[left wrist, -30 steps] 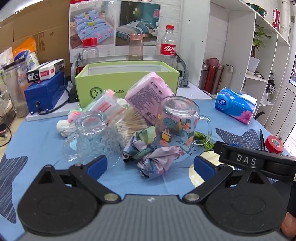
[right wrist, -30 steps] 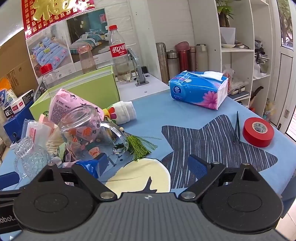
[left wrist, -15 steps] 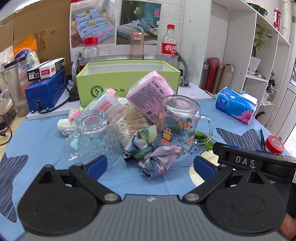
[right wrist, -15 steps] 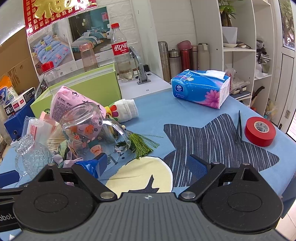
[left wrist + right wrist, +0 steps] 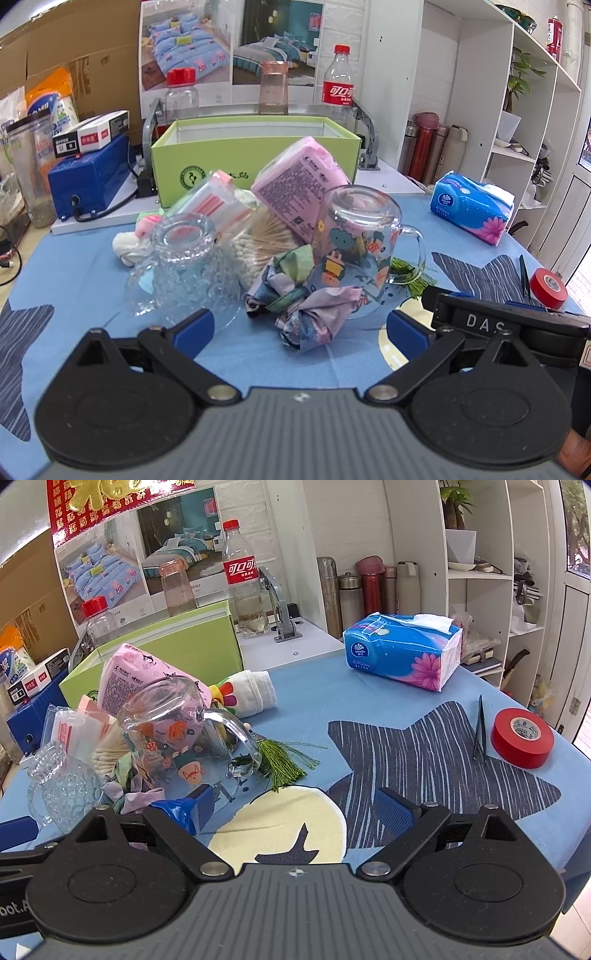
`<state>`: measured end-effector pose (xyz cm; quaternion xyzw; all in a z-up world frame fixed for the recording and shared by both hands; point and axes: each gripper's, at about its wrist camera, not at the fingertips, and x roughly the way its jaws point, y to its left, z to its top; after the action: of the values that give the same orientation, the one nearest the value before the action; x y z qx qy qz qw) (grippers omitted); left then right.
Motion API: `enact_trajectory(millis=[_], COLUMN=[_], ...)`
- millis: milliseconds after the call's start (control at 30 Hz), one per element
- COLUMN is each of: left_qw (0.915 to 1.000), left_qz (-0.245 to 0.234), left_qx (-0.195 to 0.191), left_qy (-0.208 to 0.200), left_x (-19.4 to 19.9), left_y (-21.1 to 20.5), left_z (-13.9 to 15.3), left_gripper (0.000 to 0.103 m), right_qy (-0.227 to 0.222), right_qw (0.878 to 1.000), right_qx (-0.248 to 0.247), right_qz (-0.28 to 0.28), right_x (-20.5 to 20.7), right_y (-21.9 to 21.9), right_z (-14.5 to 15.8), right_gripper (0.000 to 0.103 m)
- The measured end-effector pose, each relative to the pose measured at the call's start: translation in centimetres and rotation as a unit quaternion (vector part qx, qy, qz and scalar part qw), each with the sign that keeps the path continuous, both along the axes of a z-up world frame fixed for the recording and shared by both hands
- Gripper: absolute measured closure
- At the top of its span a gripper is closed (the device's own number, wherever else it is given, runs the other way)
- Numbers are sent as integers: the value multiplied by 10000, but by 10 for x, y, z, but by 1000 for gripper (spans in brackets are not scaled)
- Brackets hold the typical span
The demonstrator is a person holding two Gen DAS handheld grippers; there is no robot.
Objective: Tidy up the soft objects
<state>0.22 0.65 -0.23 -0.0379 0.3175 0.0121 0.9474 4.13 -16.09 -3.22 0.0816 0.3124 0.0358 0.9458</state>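
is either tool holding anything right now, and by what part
Nothing is held. The left tool and the right tool are both open, hovering short of the crumpled cloth and the glass mug.

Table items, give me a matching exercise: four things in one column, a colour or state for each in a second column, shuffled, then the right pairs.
Things:
1. tape roll
2. storage box
3. cartoon mug
4. tissue pack

Descriptions:
A. upside down, clear glass
B. blue with a pink flower
C. red
D. light green, open top

Pairs: 1-C, 2-D, 3-A, 4-B
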Motion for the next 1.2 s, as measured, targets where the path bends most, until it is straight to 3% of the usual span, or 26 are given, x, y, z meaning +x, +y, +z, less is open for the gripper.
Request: enact_trajectory(millis=[667,833,1000,1100,1200], left_qw=[9999,9998,9969,9913,9827], left_qz=[20,56,642,1163,1766], left_qx=[-66,-161,-46,52,16], left_qy=[82,-41,-444,-614,-551], left_x=[2,-10,-16,-9,5], left_y=[5,30,88,127,164], left_z=[-2,15,53,70,78], left_gripper=[4,4,4,4,4], right_qy=[69,-14,-701,-1033,-986], right_qw=[10000,10000,9968,9921,9862], right_qx=[-32,81,338,225,-107], right_qz=[25,19,153,679,1325], right_x=[2,4,7,27,62], right_y=[2,-2,-3,22,66], right_z=[-4,4,53,82,94], right_gripper=[22,22,22,22,22])
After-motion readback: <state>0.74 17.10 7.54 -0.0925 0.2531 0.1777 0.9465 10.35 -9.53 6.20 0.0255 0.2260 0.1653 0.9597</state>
